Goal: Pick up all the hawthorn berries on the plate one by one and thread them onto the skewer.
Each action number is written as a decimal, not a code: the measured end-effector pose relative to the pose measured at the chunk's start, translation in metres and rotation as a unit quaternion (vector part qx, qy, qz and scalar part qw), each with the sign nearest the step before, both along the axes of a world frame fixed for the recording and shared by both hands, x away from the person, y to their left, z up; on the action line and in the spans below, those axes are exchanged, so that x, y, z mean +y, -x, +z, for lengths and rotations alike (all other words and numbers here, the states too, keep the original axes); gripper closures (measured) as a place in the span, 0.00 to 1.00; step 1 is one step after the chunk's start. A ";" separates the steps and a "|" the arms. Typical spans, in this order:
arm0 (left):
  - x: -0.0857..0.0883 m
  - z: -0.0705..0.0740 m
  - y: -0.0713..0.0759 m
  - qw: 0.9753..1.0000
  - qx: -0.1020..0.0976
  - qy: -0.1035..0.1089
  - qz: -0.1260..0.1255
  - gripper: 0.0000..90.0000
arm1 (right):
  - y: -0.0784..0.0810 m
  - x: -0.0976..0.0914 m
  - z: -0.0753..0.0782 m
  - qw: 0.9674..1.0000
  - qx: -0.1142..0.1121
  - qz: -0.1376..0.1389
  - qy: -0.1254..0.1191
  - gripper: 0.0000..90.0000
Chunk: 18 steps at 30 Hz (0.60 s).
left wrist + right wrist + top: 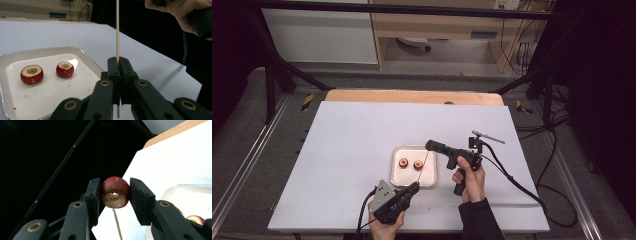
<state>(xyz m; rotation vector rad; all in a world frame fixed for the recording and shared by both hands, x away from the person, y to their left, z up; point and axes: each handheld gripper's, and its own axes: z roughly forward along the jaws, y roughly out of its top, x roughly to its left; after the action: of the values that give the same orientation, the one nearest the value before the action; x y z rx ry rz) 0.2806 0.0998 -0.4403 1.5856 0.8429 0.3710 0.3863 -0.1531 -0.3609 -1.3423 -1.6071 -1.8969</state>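
Even overhead light falls on the white bench [362,150], which reads bright, slightly bluish and nearly shadowless; the surroundings sink into deep black. The tray [45,51] rim shows mild glare. In both gripper views the near fingers [113,72] appear soft, the background blurred. Overall sharpness is low, with compression softness.

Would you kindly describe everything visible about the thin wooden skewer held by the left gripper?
The skewer is a thin, straight, pale wooden stick. The left gripper is shut on its lower part, with a short end sticking out below the jaws. From there it rises to the cored red fruit clamped in the right gripper, beside the tray, and meets the fruit's underside.
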 end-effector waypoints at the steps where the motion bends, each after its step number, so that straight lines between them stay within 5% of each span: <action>1: 0.000 0.000 0.000 1.000 0.001 0.000 0.000 0.99 | 0.000 0.000 0.000 1.000 0.001 0.000 0.000 0.69; 18: -0.001 -0.002 -0.002 1.000 0.006 -0.009 0.000 0.99 | 0.000 0.001 -0.001 1.000 0.005 0.005 0.000 0.69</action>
<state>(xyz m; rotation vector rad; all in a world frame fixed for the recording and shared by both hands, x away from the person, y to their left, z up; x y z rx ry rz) 0.2822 0.0990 -0.4422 1.6059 0.8513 0.3710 0.3865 -0.1520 -0.3622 -1.3390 -1.6055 -1.8818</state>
